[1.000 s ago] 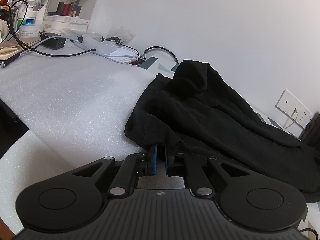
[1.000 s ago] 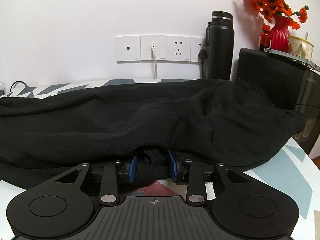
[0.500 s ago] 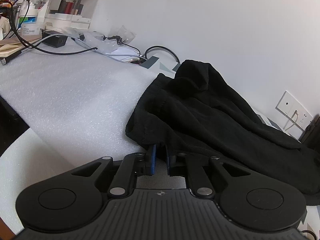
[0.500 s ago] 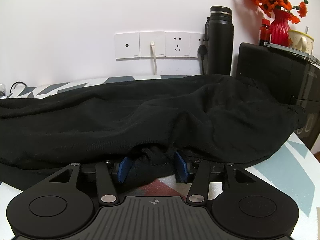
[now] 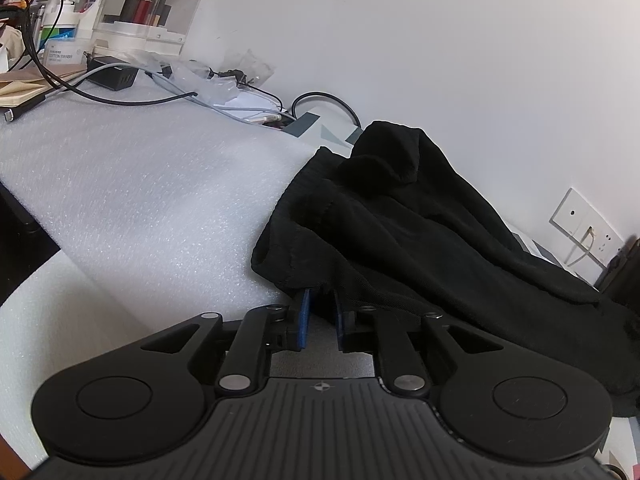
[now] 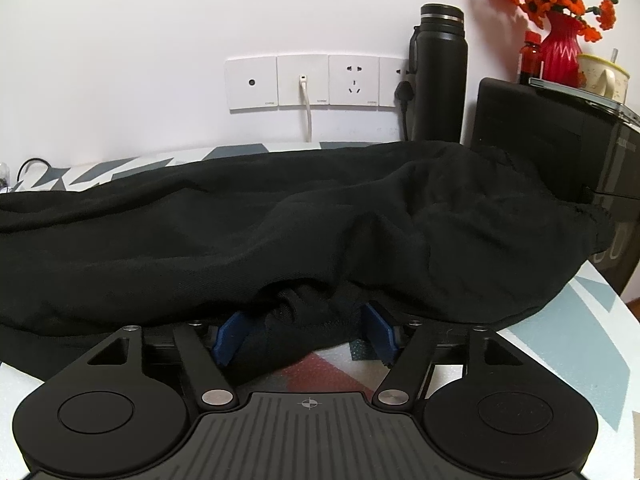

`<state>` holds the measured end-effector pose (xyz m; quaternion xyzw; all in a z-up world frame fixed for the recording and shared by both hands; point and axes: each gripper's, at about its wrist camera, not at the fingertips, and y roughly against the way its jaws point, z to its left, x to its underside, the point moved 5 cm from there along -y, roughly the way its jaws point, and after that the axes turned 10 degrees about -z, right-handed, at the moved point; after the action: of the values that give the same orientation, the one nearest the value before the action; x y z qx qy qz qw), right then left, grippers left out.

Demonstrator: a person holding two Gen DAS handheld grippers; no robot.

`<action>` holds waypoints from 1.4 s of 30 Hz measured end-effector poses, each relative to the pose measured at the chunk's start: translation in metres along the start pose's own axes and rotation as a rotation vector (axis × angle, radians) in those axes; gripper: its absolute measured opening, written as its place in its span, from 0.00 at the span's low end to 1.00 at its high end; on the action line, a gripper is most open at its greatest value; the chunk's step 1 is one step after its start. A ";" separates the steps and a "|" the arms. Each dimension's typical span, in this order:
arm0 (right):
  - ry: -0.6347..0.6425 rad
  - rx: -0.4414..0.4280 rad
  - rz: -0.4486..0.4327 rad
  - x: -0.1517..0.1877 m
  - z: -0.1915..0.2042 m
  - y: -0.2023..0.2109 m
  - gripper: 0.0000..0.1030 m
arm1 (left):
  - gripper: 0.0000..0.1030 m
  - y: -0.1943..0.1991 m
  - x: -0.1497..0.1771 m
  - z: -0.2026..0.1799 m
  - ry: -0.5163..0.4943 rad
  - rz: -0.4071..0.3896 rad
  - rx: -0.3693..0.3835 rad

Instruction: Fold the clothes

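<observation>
Two tongs sit at the near edge of black clothes [image 5: 420,240] lying in a heap on the bench [image 5: 140,200].
Left tongs [image 5: 320,308] have blue pads close together, with a thin gap, tips tucked under the cloth hem, so I cannot tell if they grip it. Right tongs [image 6: 306,330] are wide apart, with a bunch of cloth lying loose between the pads. Behind stand a black bottle [image 6: 440,76] and a red vase [image 6: 560,48].

Black flask [image 6: 439,76] beside wall sockets [image 6: 316,81] — red vase [image 6: 561,49] (orange flowers) farther right.
</observation>
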<state>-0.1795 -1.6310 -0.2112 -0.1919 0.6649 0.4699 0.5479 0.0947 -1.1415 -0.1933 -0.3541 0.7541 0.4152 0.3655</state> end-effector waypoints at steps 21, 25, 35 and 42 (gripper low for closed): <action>0.031 0.010 0.094 0.000 0.012 -0.012 0.99 | 0.76 -0.001 -0.002 -0.017 -0.087 0.043 0.097; 0.034 0.022 0.094 0.000 0.015 -0.011 0.99 | 0.90 -0.002 -0.002 -0.021 -0.119 0.055 0.060; 0.010 0.027 0.111 0.000 0.016 -0.012 0.99 | 0.94 -0.001 -0.004 -0.017 -0.094 0.059 0.057; 0.011 0.015 0.089 0.003 0.014 -0.011 0.99 | 0.98 -0.004 -0.003 -0.019 -0.102 0.072 0.060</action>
<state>-0.1644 -1.6233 -0.2182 -0.1606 0.6791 0.4879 0.5244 0.0944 -1.1596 -0.1850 -0.2940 0.7589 0.4230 0.3984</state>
